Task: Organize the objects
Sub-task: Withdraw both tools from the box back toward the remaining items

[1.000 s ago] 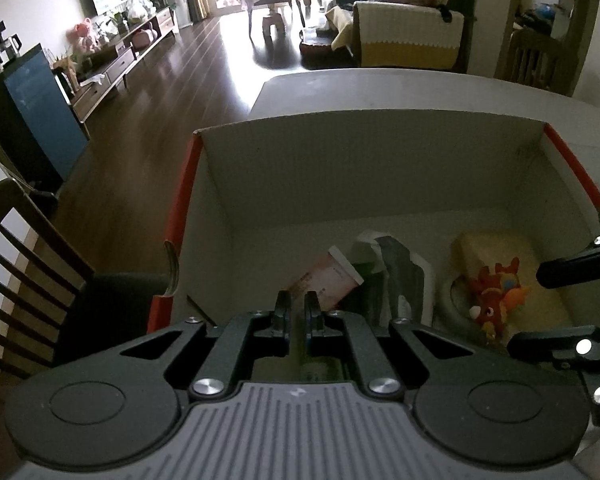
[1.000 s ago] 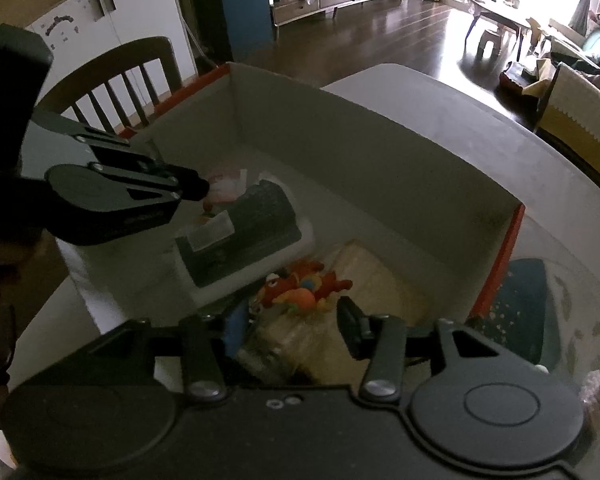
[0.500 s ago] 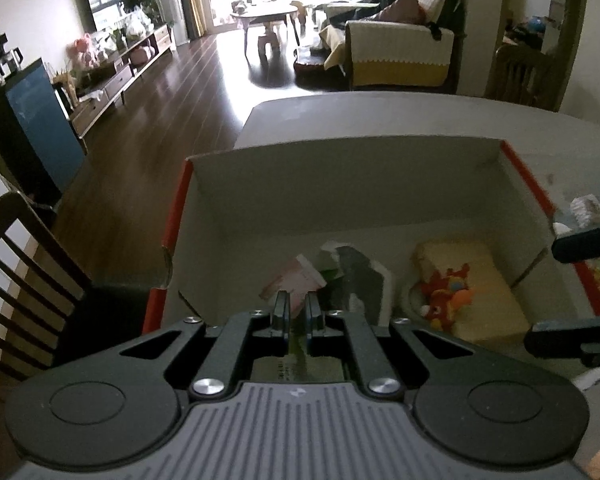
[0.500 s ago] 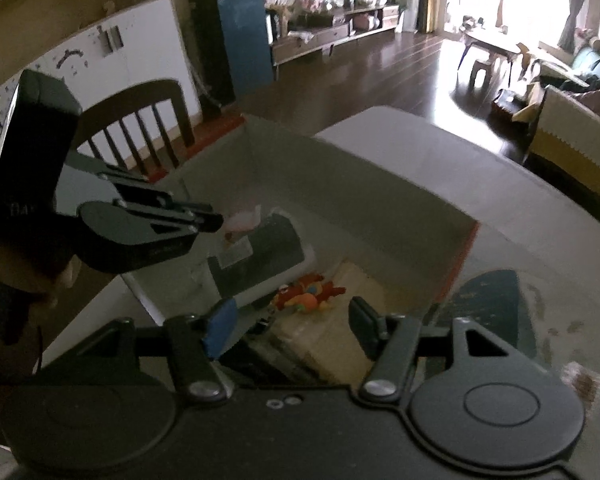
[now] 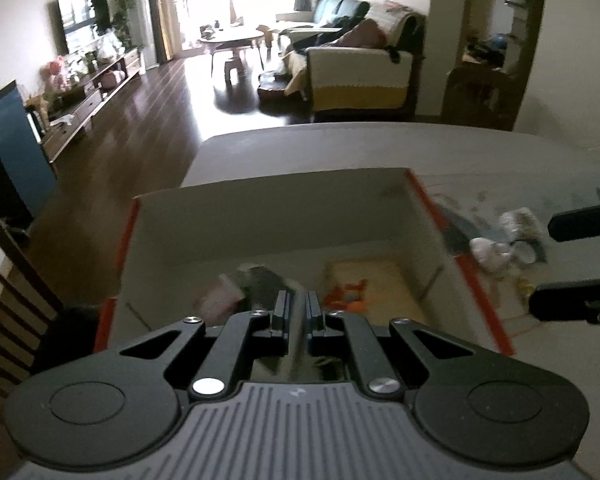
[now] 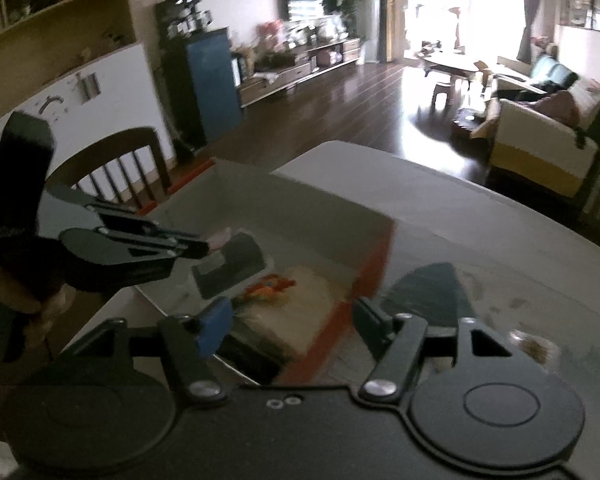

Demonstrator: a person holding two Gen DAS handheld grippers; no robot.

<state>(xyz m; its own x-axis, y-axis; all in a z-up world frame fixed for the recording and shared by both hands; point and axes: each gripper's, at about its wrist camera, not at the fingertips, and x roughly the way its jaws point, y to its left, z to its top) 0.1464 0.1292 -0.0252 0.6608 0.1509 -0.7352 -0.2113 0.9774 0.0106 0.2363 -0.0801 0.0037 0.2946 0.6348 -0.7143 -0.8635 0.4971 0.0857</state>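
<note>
While the left gripper (image 5: 298,314) hangs jaws-closed over the box (image 5: 268,216), the right gripper (image 6: 290,322) gapes above its red rim

Open box (image 5: 268,216) on table (image 5: 380,148), near table's left edge; chair (image 6: 112,168) just beside box on left; inside box, pouch (image 6: 236,264) at left-centre, small packet (image 5: 220,300) left of it, toy (image 6: 272,286) on flat pad (image 5: 374,284) toward right wall; on table right of box, flat mat (image 6: 428,292) with small clutter (image 5: 508,232) lying on it; sofa (image 5: 360,76) beyond table.
</note>
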